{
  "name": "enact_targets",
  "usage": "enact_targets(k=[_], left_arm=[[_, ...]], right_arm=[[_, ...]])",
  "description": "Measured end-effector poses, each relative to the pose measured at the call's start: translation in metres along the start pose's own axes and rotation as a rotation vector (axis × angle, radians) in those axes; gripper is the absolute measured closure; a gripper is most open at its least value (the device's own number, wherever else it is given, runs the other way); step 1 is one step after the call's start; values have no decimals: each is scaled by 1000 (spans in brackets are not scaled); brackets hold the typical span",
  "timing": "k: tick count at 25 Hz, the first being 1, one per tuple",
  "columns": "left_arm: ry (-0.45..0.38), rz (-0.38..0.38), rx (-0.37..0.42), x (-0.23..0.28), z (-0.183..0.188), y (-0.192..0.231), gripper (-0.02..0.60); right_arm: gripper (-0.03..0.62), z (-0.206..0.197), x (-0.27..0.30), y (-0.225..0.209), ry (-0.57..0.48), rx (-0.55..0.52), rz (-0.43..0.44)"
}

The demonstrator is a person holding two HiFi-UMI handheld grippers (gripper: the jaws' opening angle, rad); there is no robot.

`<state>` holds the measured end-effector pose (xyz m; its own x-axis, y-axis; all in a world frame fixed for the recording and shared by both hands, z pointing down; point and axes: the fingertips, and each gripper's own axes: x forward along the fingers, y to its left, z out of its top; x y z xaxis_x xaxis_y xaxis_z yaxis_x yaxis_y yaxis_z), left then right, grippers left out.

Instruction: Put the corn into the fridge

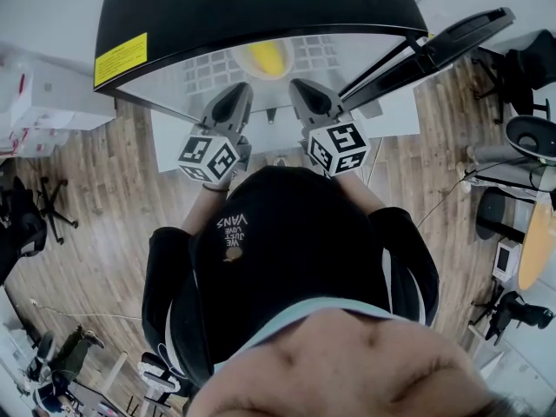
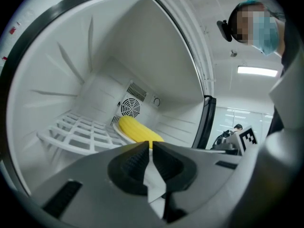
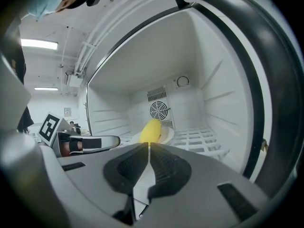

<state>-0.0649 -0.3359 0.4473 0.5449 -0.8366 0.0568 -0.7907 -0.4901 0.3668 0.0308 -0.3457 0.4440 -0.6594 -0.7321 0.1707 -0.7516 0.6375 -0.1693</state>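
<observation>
Yellow corn [image 1: 265, 56] is lying on a white plate [image 3: 167, 136] on the white wire rack [image 2: 80, 129] inside the open fridge [image 1: 261, 7], sitting just above centre in the head view and in front of the round fan vent [image 3: 159, 110] on the back wall. In the head view the fridge's black top is filling the upper middle of the frame, and its door [image 1: 434, 50] is swinging out toward the upper right. The left gripper [image 1: 236, 94] and the right gripper [image 1: 300, 85] are hovering side by side at the fridge's opening, below the corn in the frame and apart from it. In the left gripper view the left gripper [image 2: 151, 145] is keeping its jaws clenched with nothing between them, the corn [image 2: 138, 131] showing just beyond the tips. In the right gripper view the right gripper [image 3: 148, 146] is likewise clenching its jaws on nothing, with the corn [image 3: 151, 131] lying beyond them on the plate.
</observation>
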Motion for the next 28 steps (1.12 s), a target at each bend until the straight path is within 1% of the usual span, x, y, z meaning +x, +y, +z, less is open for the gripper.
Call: enact_targets(k=[8, 15, 28], left_arm=[[-5, -35, 17, -23, 3, -9, 549], [8, -55, 44, -49, 3, -17, 549], [24, -106, 48, -102, -3, -34, 549]], right_arm=[[571, 4, -23, 14, -21, -17, -57], [571, 4, -45, 34, -37, -23, -104], [571, -4, -86, 75, -51, -34, -175]])
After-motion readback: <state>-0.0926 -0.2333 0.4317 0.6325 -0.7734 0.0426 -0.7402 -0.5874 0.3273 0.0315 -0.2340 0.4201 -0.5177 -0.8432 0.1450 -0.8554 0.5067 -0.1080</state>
